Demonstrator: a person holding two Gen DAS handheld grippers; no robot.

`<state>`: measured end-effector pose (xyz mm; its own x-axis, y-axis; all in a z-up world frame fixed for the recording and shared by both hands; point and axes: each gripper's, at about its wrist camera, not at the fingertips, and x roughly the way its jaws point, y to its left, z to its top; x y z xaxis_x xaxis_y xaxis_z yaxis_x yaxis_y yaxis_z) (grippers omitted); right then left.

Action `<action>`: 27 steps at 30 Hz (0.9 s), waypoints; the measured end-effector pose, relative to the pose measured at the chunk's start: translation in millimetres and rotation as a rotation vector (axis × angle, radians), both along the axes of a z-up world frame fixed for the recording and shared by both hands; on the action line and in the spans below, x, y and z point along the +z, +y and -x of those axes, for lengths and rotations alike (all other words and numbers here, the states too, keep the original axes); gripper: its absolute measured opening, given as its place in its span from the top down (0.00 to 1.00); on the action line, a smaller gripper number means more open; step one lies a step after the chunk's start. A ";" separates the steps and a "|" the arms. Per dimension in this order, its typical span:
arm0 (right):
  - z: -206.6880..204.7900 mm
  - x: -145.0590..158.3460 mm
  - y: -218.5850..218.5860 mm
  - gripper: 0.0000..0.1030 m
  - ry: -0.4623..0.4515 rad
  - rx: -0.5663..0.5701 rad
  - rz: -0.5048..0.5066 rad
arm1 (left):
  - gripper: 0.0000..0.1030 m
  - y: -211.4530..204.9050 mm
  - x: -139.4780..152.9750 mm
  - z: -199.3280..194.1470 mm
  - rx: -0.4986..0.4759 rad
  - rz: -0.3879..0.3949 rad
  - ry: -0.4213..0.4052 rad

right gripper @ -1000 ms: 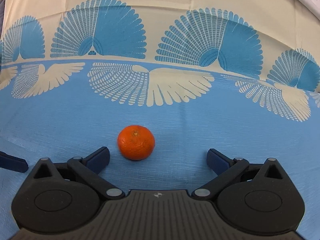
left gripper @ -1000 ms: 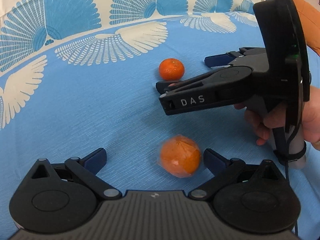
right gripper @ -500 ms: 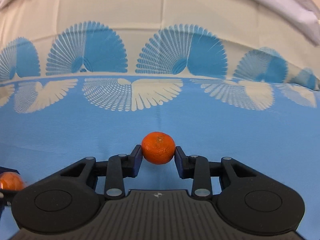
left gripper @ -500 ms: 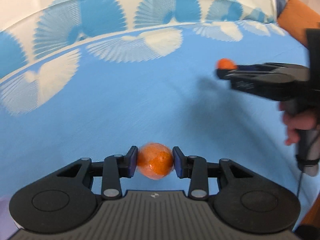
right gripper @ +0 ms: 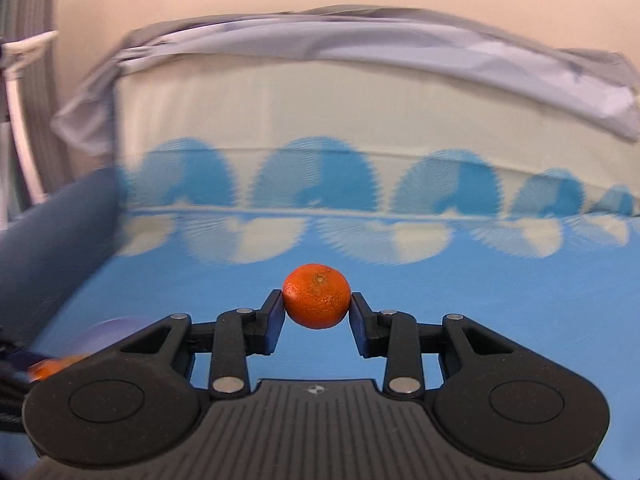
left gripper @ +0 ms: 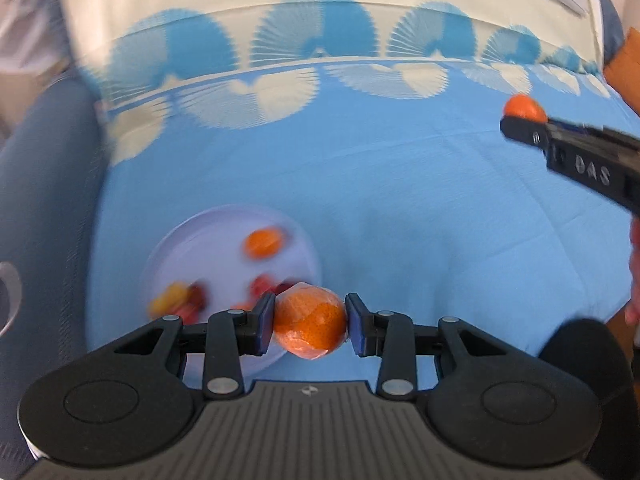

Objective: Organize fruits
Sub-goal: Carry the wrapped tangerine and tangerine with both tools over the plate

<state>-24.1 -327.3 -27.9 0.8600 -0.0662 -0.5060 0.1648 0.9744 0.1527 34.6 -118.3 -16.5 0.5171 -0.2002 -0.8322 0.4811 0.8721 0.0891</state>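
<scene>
Both grippers carrying oranges toward the plate.

Left gripper (left gripper: 310, 326) clamps a film-wrapped orange (left gripper: 309, 322) over the round white plate (left gripper: 192, 248) at 10 o'clock, already holding fruit; beyond, right gripper (right gripper: 317, 308) clamps a bare orange mandarin (right gripper: 317, 301). Neither is placed yet.

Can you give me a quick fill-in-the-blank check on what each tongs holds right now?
1. The left tongs grip an orange wrapped in clear ____.
2. The right tongs grip a bare ____.
3. Below the left tongs sits a white ____ with fruit on it.
4. The cloth under everything is mainly ____ with fan patterns.

Missing words: plastic; mandarin; plate; blue
</scene>
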 end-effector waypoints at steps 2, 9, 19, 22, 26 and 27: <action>13.9 9.2 28.1 0.64 0.015 0.054 -0.035 | 0.59 26.0 8.3 14.2 0.030 0.004 -0.001; 64.2 27.9 122.9 0.64 0.080 0.229 -0.054 | 0.59 100.7 20.5 63.9 0.091 0.008 -0.011; 115.1 28.5 195.3 0.64 0.147 0.343 -0.011 | 0.59 157.3 16.9 105.0 0.157 0.055 -0.011; 118.1 32.8 201.4 0.64 0.138 0.342 0.011 | 0.59 164.8 20.5 107.6 0.173 0.081 -0.020; 119.0 36.2 203.4 0.64 0.138 0.341 0.025 | 0.59 169.3 23.3 106.9 0.185 0.106 -0.030; 119.0 36.5 203.8 0.64 0.140 0.342 0.027 | 0.59 169.6 23.4 106.0 0.185 0.109 -0.030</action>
